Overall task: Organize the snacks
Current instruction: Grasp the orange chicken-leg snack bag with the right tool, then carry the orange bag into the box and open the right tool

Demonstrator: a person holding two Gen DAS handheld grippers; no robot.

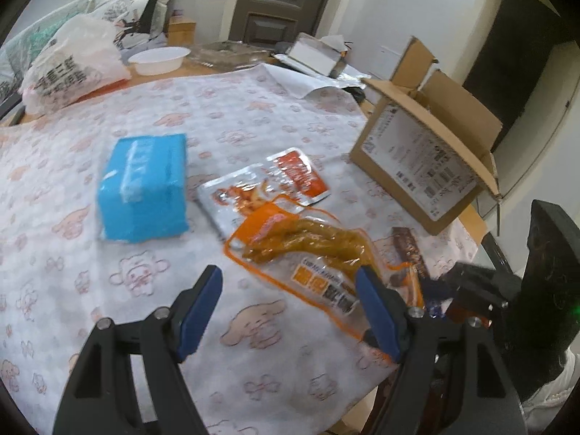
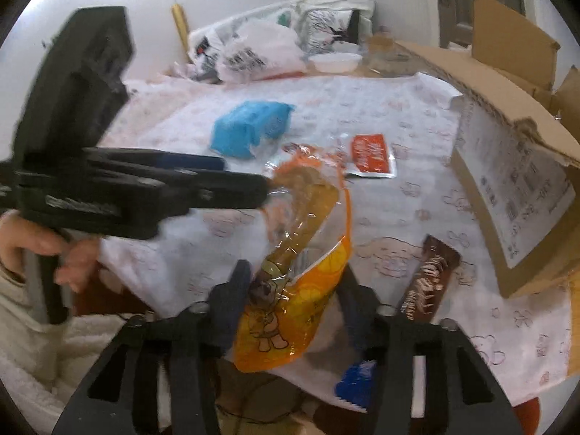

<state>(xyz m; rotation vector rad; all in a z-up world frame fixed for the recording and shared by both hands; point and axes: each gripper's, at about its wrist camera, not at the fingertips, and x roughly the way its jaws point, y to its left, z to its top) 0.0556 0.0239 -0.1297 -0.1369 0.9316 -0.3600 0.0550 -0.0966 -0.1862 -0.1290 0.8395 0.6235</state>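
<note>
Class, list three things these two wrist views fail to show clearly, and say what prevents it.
1. Inside of the cardboard box: both views, hidden by its own walls and flaps.
2. Print on the orange snack bag: right wrist view, motion blur.
3. Blue packet: right wrist view, mostly covered by the right gripper.

The tissue pack (image 1: 143,188) lies on the tabletop (image 1: 253,119), well inside its edges. Just to the right of it lies the flat sauce packet (image 1: 264,185). The clear snack bag (image 1: 311,253) overlaps this packet's near end and reaches to the near edge. To the right of the bag lies the chocolate bar (image 1: 407,250). The cardboard box (image 1: 424,156) stands at the right edge, behind the bar. At the far left corner lie the plastic bag (image 1: 72,61) and, to its right, the bowl (image 1: 159,59).
</note>
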